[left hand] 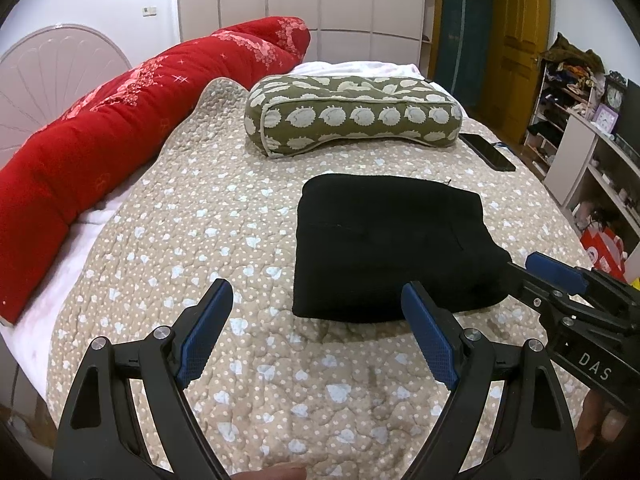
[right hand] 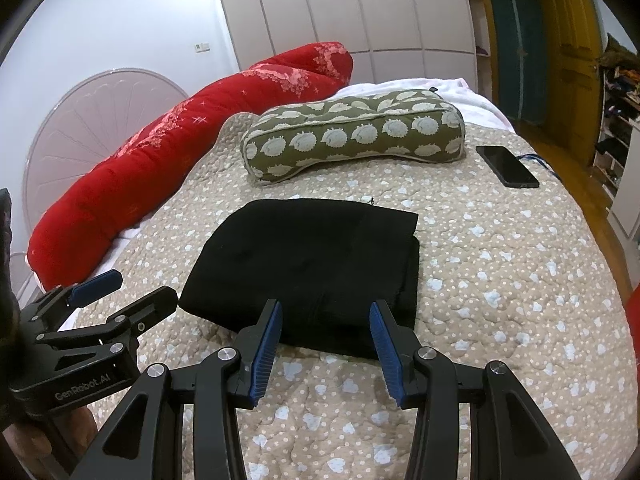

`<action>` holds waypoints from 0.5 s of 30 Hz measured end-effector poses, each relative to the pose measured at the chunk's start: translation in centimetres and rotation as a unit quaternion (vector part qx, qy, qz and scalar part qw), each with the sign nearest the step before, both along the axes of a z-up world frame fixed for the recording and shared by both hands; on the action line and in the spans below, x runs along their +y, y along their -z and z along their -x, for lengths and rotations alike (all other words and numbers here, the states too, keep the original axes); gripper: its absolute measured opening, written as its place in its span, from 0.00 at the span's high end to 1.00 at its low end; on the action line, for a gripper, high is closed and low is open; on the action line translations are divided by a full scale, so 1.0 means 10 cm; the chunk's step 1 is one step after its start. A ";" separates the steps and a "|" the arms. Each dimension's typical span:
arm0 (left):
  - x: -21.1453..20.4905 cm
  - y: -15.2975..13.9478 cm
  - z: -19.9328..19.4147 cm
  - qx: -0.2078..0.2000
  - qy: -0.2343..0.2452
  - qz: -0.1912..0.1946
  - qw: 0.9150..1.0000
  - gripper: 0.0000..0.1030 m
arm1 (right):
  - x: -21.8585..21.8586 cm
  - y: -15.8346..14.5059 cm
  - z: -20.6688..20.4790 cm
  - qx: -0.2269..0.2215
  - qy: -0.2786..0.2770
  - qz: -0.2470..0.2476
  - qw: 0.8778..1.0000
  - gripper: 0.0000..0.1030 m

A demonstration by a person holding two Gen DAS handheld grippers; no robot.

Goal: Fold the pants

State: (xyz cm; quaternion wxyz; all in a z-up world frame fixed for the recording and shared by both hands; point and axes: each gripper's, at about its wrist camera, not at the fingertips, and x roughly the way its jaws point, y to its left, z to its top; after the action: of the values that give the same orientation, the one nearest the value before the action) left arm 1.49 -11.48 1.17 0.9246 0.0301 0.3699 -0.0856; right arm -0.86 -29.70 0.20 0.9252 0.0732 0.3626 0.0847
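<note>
The black pants (left hand: pixel 384 244) lie folded in a compact rectangle on the beige quilt (left hand: pixel 224 232); they also show in the right wrist view (right hand: pixel 312 264). My left gripper (left hand: pixel 316 300) is open and empty, above the quilt just in front of the pants' near left corner. My right gripper (right hand: pixel 326 312) is open and empty, its fingertips over the pants' near edge. The right gripper shows in the left wrist view (left hand: pixel 556 272) at the pants' right side. The left gripper shows in the right wrist view (right hand: pixel 128 288) left of the pants.
A green patterned pillow (left hand: pixel 352 116) lies behind the pants. A black phone (left hand: pixel 490 152) lies at its right. A long red rolled duvet (left hand: pixel 120 128) runs along the left side of the bed. Shelves (left hand: pixel 580 140) and a yellow door (left hand: pixel 516 48) stand at right.
</note>
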 end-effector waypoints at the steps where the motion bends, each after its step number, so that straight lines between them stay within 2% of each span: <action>1: 0.00 0.00 0.00 -0.001 0.001 -0.001 1.000 0.16 | 0.00 0.00 0.00 0.000 -0.001 0.000 1.000 0.57; 15: -0.01 0.01 0.04 0.001 0.002 0.001 1.000 0.16 | 0.03 0.00 0.00 0.000 -0.003 0.000 1.000 0.57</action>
State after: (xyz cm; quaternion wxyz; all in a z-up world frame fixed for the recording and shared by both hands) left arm 1.10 -11.56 1.08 0.9241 0.0302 0.3707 -0.0880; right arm -0.90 -29.43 0.21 0.9250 0.0723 0.3627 0.0876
